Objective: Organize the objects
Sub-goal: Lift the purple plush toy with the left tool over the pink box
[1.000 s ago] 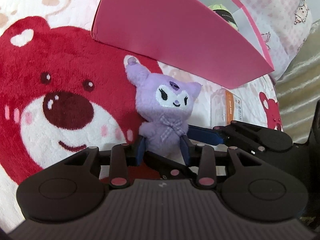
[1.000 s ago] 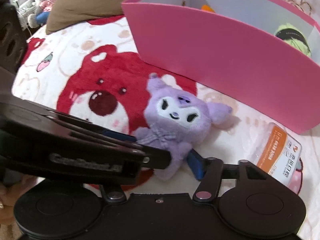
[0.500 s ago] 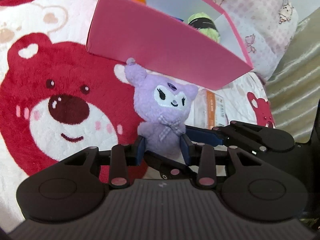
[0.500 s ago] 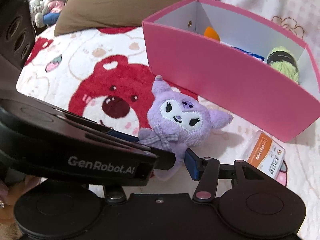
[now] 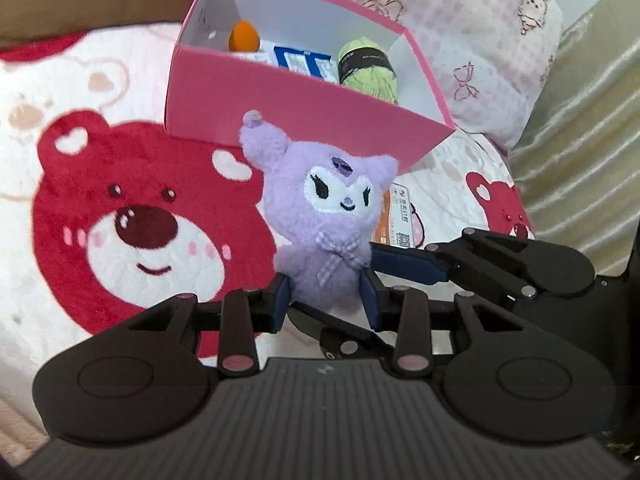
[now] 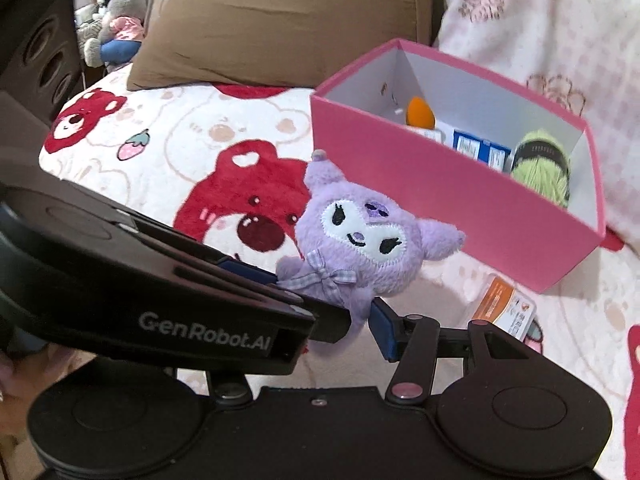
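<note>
On the left of the left wrist view, a fleecy white blanket with big red bear faces covers the bed. At the centre, the left tool pinches the lower body of a small purple plush doll with a white embroidered face and a checked bow, a blue pad pressing in on each flank. The doll sits upright in the grip, clear of the blanket. Just beside it, the right tool reaches in from the right with one blue finger against the doll's side; its other finger is hidden, so I cannot tell whether it grips. Behind stands an open pink cardboard box with white inner walls, holding an orange egg-shaped piece, a blue-and-white packet and a pale green ball of yarn. An orange-and-white sachet lies on the blanket.
</note>
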Motion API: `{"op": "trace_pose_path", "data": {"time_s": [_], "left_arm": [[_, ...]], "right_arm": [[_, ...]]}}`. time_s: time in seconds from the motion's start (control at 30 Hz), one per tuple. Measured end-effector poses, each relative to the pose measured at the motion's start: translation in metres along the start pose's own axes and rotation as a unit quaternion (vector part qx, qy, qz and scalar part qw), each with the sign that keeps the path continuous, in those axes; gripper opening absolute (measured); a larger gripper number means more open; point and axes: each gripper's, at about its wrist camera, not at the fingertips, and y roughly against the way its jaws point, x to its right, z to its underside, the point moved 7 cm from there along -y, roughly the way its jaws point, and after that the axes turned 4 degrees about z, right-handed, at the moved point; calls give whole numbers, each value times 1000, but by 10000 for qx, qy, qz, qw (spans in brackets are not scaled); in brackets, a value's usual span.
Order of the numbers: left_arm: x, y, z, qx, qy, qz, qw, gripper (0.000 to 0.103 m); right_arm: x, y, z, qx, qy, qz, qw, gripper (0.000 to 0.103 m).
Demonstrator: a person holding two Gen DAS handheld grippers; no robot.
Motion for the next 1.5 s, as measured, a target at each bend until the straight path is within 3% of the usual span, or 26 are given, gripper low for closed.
{"op": "trace_pose_path", "data": {"time_s": [0.43, 0.73, 0.9, 1.17, 1.5], "left_arm": [[38, 51, -28, 41, -458, -262, 9986, 35], [63, 73, -60, 355, -819, -358, 9954, 35], [70, 68, -86, 483, -940, -336, 9938, 35], [74, 57, -157, 727, -1081, -317, 9910, 36], [48, -7, -215, 648, -867, -230, 9939, 37]], "right_arm": [[-3, 54, -29, 548, -15, 7, 9985, 58], [7, 85, -56, 1044, -46, 37, 9945, 58], [25, 86, -74, 1201, -131, 112, 9926, 58], [64, 75, -125, 1468, -164, 236, 9888, 58], [112, 24, -164, 1437, -359, 294, 9885, 58]]}}
